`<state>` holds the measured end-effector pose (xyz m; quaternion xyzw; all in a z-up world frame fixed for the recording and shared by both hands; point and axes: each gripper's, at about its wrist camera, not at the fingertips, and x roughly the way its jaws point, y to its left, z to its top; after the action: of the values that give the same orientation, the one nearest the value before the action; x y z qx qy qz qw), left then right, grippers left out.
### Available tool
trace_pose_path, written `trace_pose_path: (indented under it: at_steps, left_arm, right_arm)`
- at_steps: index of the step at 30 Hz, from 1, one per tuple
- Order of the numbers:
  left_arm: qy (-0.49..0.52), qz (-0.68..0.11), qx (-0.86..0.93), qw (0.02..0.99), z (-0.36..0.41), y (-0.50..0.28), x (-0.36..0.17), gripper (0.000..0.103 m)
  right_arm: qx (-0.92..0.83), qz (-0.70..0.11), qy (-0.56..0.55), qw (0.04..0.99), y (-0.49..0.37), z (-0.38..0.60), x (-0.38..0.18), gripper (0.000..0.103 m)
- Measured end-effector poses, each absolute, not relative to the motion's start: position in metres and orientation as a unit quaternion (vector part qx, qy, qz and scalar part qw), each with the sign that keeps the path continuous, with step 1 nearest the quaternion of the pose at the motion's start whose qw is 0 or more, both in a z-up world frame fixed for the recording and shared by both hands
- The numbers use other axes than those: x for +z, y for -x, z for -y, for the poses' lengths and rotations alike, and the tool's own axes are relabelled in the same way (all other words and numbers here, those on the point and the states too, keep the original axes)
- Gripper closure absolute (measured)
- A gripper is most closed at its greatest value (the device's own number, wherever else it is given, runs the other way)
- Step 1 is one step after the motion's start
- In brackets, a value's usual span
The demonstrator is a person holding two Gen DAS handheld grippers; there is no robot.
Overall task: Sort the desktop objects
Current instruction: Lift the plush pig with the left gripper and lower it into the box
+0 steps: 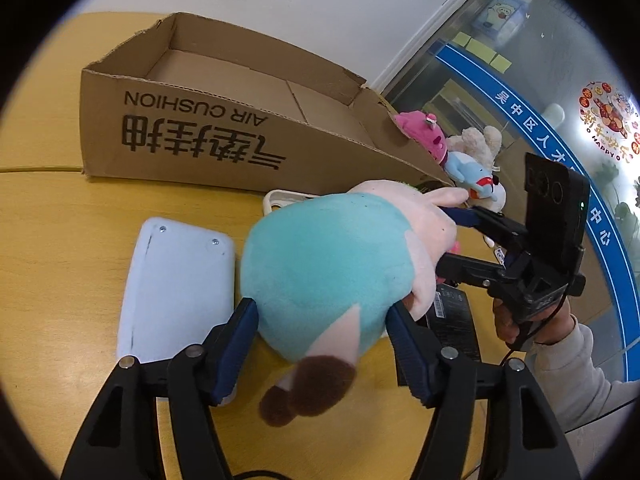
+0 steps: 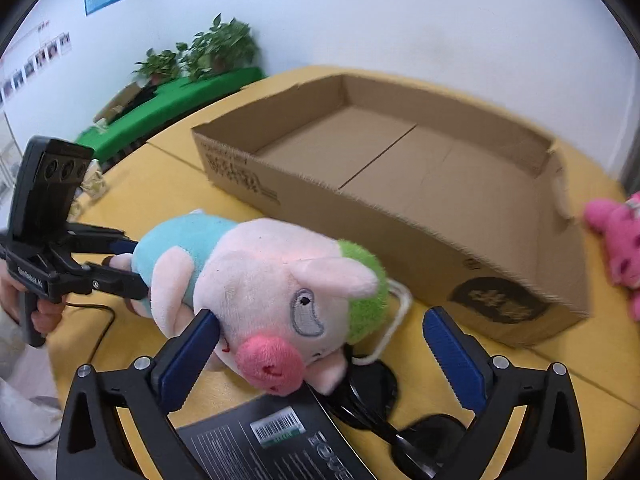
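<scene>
**Q:** L side first, what's there?

**Me:** A pale-blue plastic slab [image 1: 180,280], smooth w/ rounded corners and two screws, lies flat on the yellow table [image 1: 60,240]. Behind it is the cardboard box [image 1: 200,140]: corrugated, rough torn rim, open top, bare inside.

**Q:** And the plush pig?

**Me:** The plush pig [image 1: 320,280] is in the middle, just in front of the box. It has a fuzzy teal body, pink limbs and brown feet. My left claw [image 1: 320,312] has its blue ribbed pads pressed on both sides of the body, so it's gripping.

**Q:** The R claw?

**Me:** My right claw [image 2: 320,320] is spread wide at the head end. One pad touches the cheek, the other is well clear, so no grip. Under the snout are a glossy black carton [image 2: 260,440] w/ a barcode and dark sunglasses [image 2: 380,400].

**Q:** Far R?

**Me:** A shaggy pink plush [image 2: 616,240] sits by the box's end.
</scene>
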<state>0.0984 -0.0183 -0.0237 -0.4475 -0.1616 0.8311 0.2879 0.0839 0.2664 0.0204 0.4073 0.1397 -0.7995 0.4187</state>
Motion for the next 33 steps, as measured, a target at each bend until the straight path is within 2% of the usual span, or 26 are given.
trace_pose_path:
  at_steps: [3, 4, 8, 10, 18, 24, 28, 33]
  left_arm:
    - [0.433, 0.159, 0.836, 0.297, 0.015, -0.099, -0.020, 0.044]
    - [0.432, 0.144, 0.841, 0.294, 0.012, -0.100, -0.017, 0.045]
    - [0.416, 0.125, 0.851, 0.295, 0.012, -0.102, -0.003, 0.049]
    - [0.397, 0.121, 0.860, 0.297, 0.014, -0.102, 0.015, 0.050]
    - [0.276, 0.052, 0.906, 0.318, 0.017, -0.073, 0.132, 0.052]
    - [0.207, 0.010, 0.928, 0.308, 0.024, -0.029, 0.216, 0.054]
    - [0.201, 0.010, 0.934, 0.296, 0.037, 0.011, 0.238, 0.055]
    - [0.225, 0.036, 0.929, 0.292, 0.051, 0.079, 0.231, 0.055]
  right_arm:
    - [-0.767, -0.113, -0.426, 0.465, -0.076, -0.258, 0.010, 0.005]
    - [-0.767, -0.124, -0.428, 0.461, -0.076, -0.253, 0.006, 0.006]
    - [-0.777, -0.113, -0.416, 0.459, -0.082, -0.249, 0.010, 0.018]
    - [-0.786, -0.108, -0.403, 0.456, -0.087, -0.251, 0.020, 0.021]
    - [-0.858, -0.103, -0.273, 0.423, -0.093, -0.249, 0.124, 0.024]
    - [-0.888, -0.085, -0.189, 0.410, -0.059, -0.231, 0.208, 0.025]
    - [-0.890, -0.066, -0.175, 0.416, -0.016, -0.211, 0.238, 0.027]
    - [-0.890, -0.053, -0.192, 0.411, 0.054, -0.174, 0.242, 0.028]
